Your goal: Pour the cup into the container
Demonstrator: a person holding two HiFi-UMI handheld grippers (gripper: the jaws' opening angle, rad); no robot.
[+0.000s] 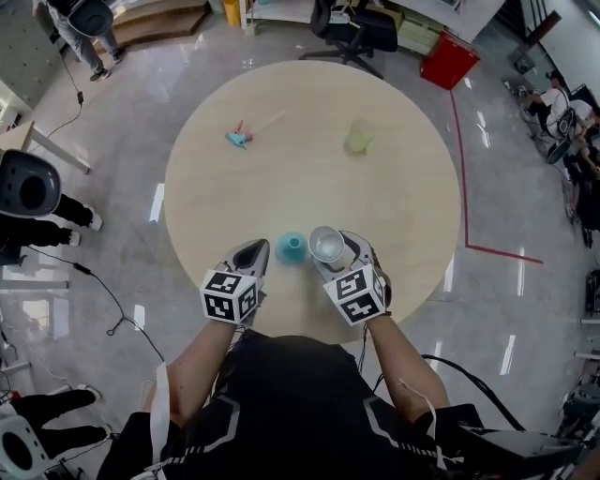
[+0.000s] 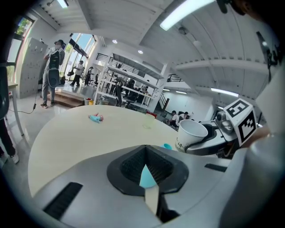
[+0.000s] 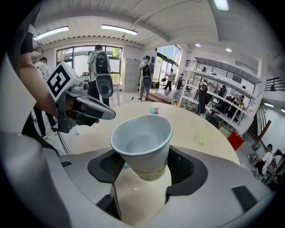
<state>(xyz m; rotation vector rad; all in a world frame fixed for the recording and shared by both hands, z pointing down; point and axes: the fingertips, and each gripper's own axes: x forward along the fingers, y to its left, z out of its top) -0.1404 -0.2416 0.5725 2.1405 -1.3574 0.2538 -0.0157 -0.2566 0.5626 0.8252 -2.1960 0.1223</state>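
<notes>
Cup (image 1: 326, 244) just beside teal container (image 1: 292, 247); toy (image 1: 238, 139) well apart.

Bright open workshop, glossy grey floor (image 1: 131, 112).
Round beige table (image 1: 309, 192) mid-room; red bin (image 1: 448, 59), black chair (image 1: 361, 28), tall windows (image 3: 78, 60).

The cup (image 3: 141, 144) is thin, white, matt paper with a rolled rim; the container (image 1: 292, 247) looks like teal plastic. The table (image 1: 309, 187) top is pale, smooth and matt, the floor (image 1: 141, 122) glossy polished stone. The left gripper (image 2: 145, 149) has a smooth grey plastic shell.
</notes>
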